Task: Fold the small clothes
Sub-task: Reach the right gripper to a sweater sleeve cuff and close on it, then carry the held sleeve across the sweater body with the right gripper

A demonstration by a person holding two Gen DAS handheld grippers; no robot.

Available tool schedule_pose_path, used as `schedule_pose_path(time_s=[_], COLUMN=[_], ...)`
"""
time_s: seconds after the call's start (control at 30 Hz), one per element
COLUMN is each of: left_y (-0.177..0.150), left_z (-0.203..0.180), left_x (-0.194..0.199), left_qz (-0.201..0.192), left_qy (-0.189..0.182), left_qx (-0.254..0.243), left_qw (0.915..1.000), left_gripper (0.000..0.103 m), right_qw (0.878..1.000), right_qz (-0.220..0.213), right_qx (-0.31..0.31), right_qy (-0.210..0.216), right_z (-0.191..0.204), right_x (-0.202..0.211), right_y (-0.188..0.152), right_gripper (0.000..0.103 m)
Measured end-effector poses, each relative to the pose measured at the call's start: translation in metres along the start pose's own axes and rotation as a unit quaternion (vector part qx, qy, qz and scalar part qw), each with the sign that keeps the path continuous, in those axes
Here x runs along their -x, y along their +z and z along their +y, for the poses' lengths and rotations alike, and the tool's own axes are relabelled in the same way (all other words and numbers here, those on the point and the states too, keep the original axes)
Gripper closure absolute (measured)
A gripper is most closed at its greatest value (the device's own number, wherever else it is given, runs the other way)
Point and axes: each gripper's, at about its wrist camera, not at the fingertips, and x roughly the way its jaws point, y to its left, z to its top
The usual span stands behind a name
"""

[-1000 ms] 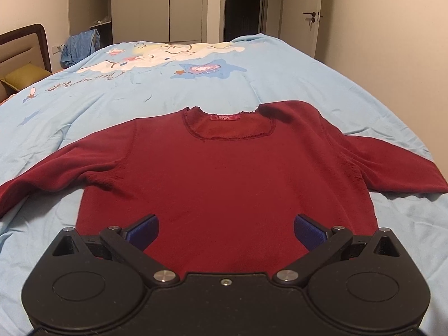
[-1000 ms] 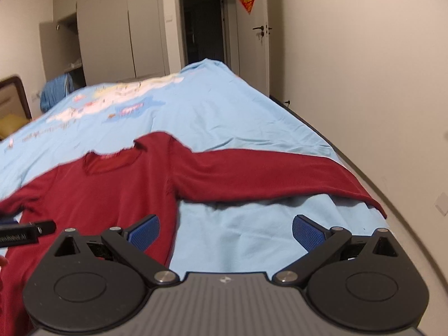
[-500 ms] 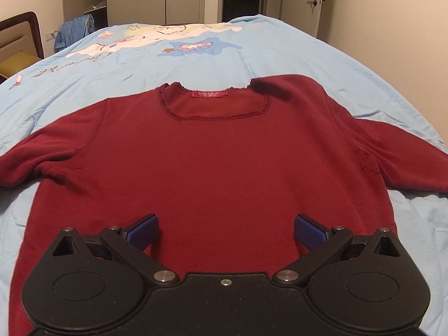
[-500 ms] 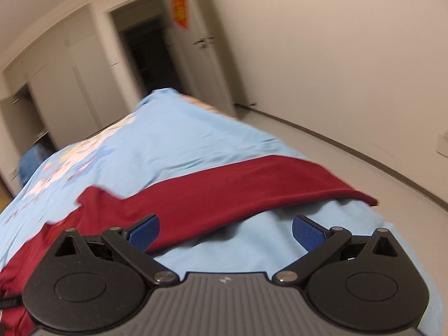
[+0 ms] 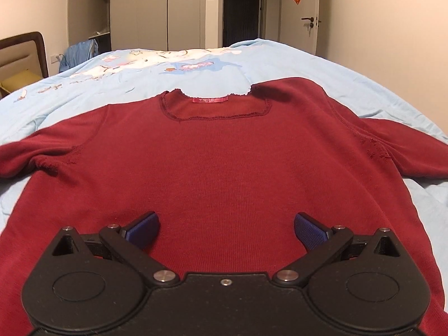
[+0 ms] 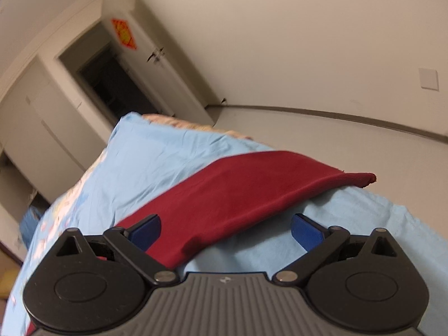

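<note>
A dark red sweater [image 5: 224, 168] is spread flat, front up, on the light blue bed cover [image 5: 350, 84], neckline w/ red label [image 5: 208, 100] at the far side, sleeves out to both sides. The left gripper [image 5: 224, 231] is held just above the sweater's lower body, blue pads wide apart, nothing btwn them. In the right wrist view, tilted, the sweater's right sleeve [image 6: 252, 190] is seen stretched toward the bed edge, cuff at the edge. The right gripper [image 6: 225, 231] is held over the sleeve, jaws wide apart, nothing gripped.
</note>
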Motion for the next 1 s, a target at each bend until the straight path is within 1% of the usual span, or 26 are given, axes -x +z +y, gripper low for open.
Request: schedule_pose_path(time_s=[0.1,0.17,0.2,0.27,0.3,0.33,0.37,0.4,0.47,0.5,0.57,0.67,0.77,0.83,0.9,1.0], left_y=[0.0,0.0,-0.001,0.0,0.003,0.008,0.013,0.019,0.03,0.036,0.046,0.059,0.069,0.072,0.076,0.078], left_z=[0.001,0.0,0.0,0.0,0.001,0.002,0.004,0.008,0.016,0.021,0.031,0.044,0.056,0.066,0.078,0.095], left_x=[-0.002,-0.002,-0.002,-0.002,0.0,0.0,0.0,0.001,0.004,0.008,0.017,0.029,0.04,0.049,0.056,0.067], left_qz=[0.0,-0.001,-0.001,0.004,0.011,0.023,0.035,0.046,0.059,0.058,0.046,0.027,0.01,0.002,-0.005,-0.014], left_qy=[-0.001,-0.001,-0.001,-0.003,-0.005,-0.01,-0.016,-0.023,-0.036,-0.04,-0.041,-0.027,-0.017,-0.013,-0.008,0.004], left_qx=[0.0,-0.001,0.0,0.002,0.004,0.005,0.008,0.013,0.037,0.052,0.074,0.085,0.094,0.105,0.117,0.13], left_qw=[1.0,1.0,1.0,1.0,0.9999,0.9997,0.9992,0.9986,0.9969,0.9961,0.9954,0.9957,0.9954,0.9944,0.9931,0.9915], left_gripper=[0.0,0.0,0.0,0.0,0.0,0.001,0.001,0.001,0.001,0.001,0.001,0.001,0.001,0.001,0.001,0.001], right_qw=[0.999,0.997,0.996,0.993,0.99,0.988,0.984,0.982,0.979,0.979,0.983,0.99,0.989,0.985,0.978,0.965], right_qz=[-0.013,-0.023,-0.029,-0.041,-0.047,-0.05,-0.051,-0.05,-0.044,-0.045,-0.051,-0.077,-0.104,-0.116,-0.128,-0.142], right_qx=[-0.037,-0.068,-0.083,-0.109,-0.123,-0.137,-0.154,-0.167,-0.174,-0.169,-0.137,-0.049,0.042,0.098,0.154,0.22], right_qy=[-0.012,-0.022,-0.025,-0.036,-0.045,-0.057,-0.068,-0.077,-0.101,-0.102,-0.107,-0.106,-0.093,-0.079,-0.06,-0.022], right_z=[-0.008,-0.014,-0.017,-0.023,-0.026,-0.03,-0.035,-0.04,-0.045,-0.046,-0.037,-0.007,0.033,0.063,0.096,0.145], right_x=[-0.008,-0.013,-0.015,-0.019,-0.02,-0.022,-0.026,-0.029,-0.035,-0.035,-0.034,-0.027,-0.019,-0.015,-0.013,-0.009], right_y=[0.005,0.009,0.011,0.015,0.018,0.02,0.022,0.024,0.028,0.029,0.033,0.04,0.045,0.047,0.045,0.037], right_gripper=[0.012,0.019,0.021,0.031,0.035,0.04,0.052,0.06,0.086,0.088,0.096,0.097,0.097,0.097,0.097,0.097])
